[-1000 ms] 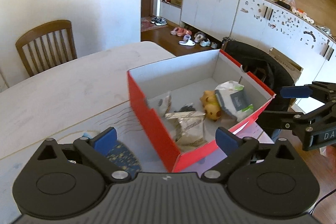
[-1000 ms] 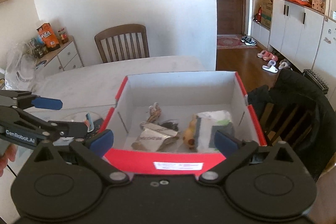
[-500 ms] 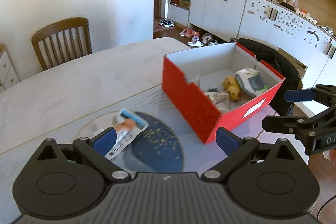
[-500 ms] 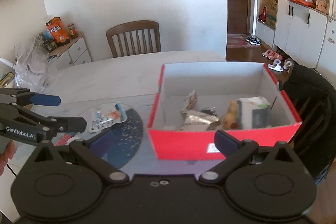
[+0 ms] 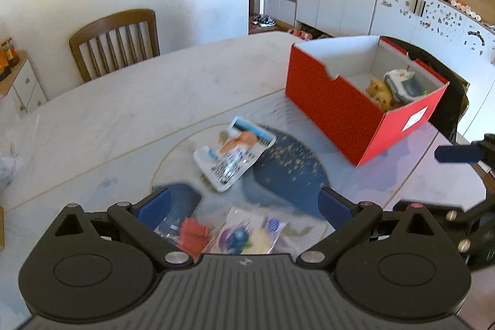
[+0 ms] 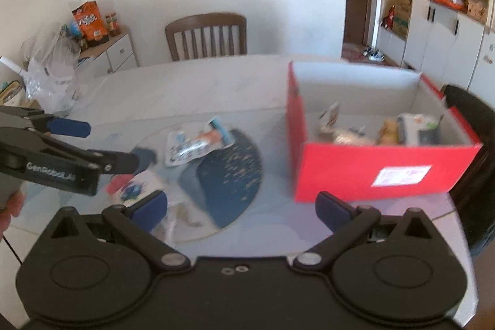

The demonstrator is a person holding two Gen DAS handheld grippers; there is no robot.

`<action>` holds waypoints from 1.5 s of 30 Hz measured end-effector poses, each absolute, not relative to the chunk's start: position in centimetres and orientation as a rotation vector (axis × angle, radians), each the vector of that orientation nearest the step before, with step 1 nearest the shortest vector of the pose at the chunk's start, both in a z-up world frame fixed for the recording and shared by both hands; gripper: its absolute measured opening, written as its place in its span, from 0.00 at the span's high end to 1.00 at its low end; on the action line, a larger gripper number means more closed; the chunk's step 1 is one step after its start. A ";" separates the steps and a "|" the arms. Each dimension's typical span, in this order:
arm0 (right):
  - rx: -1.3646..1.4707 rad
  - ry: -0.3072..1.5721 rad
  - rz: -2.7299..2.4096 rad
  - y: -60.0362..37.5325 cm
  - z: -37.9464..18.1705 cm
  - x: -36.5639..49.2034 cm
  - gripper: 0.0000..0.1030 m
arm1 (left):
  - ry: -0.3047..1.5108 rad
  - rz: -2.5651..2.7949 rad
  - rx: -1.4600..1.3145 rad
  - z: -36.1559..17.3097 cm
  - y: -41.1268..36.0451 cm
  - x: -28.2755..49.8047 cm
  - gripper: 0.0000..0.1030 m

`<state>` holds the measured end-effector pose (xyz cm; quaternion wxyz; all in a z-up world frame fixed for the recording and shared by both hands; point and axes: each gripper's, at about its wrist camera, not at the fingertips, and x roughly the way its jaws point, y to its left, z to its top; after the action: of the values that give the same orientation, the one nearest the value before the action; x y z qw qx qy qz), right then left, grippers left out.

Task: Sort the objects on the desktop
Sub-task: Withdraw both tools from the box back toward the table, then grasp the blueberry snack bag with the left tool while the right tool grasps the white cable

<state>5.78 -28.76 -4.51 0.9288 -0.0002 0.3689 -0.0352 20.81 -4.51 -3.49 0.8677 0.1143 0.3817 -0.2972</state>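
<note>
A red cardboard box (image 5: 337,107) (image 6: 371,172) stands open on the right of the table, holding a yellow plush toy (image 5: 379,90), a white-and-green packet (image 5: 405,81) and a silvery wrapper (image 6: 349,138). On the round blue mat (image 5: 290,175) (image 6: 229,178) lies a white snack packet (image 5: 235,155) (image 6: 193,144). A blueberry-print packet (image 5: 247,237) (image 6: 133,189) and a small red item (image 5: 193,232) lie just under my left gripper (image 5: 243,203) (image 6: 108,144), which is open and empty. My right gripper (image 6: 241,206) is open too, in front of the box and mat.
The pale marble table (image 5: 123,113) has a wooden chair (image 5: 114,44) (image 6: 207,34) at its far side. A black-draped chair (image 6: 473,144) stands behind the box. A side cabinet with snack boxes and a plastic bag (image 6: 52,73) is at far left.
Both grippers have drawn back and leftwards from the red box, which now sits to the right. The mat and the loose packets have come into view; the left gripper now hangs over them.
</note>
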 end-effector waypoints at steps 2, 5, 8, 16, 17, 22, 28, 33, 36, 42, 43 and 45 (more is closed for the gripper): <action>-0.010 0.768 -0.066 -27.6 -5.3 5.9 0.01 | 0.805 -0.619 0.246 -4.1 -3.9 21.0 0.02; -0.021 0.784 -0.056 -26.1 -6.5 6.0 0.01 | 0.817 -0.621 0.254 -4.9 -3.4 21.2 0.02; -0.025 0.799 -0.046 -25.1 -7.7 6.2 0.01 | 0.844 -0.627 0.258 -5.8 -3.1 21.5 0.02; -0.053 0.838 -0.023 -23.4 -10.5 7.2 0.04 | 0.898 -0.659 0.278 -8.4 -3.0 22.5 0.02; -0.057 0.842 -0.018 -23.2 -10.8 7.3 0.04 | 0.901 -0.664 0.282 -8.6 -3.0 22.6 0.02; -0.071 0.864 -0.021 -22.9 -12.3 7.9 0.09 | 0.906 -0.698 0.295 -9.3 -3.4 23.0 0.02; -0.108 0.875 -0.025 -22.7 -13.6 8.6 0.20 | 0.888 -0.722 0.342 -9.9 -4.4 22.9 0.02; -0.134 0.884 -0.012 -22.4 -14.3 9.0 0.27 | 0.862 -0.755 0.393 -10.4 -5.2 22.2 0.03; -0.141 0.894 -0.002 -22.3 -14.6 9.2 0.31 | 0.862 -0.761 0.403 -10.6 -5.5 22.2 0.03; -0.134 0.879 0.017 -22.4 -14.6 9.4 0.39 | 0.890 -0.767 0.388 -11.2 -5.6 23.0 0.16; -0.134 0.876 0.018 -22.4 -14.5 9.4 0.41 | 0.904 -0.764 0.383 -11.3 -5.5 23.3 0.21; -0.135 0.869 0.018 -22.5 -14.5 9.5 0.44 | 0.923 -0.768 0.369 -11.6 -5.4 23.6 0.26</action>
<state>9.45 -22.52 -14.54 0.9048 -0.0653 0.4207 0.0089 23.62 -5.37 -11.63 0.8090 0.1728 0.4318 -0.3594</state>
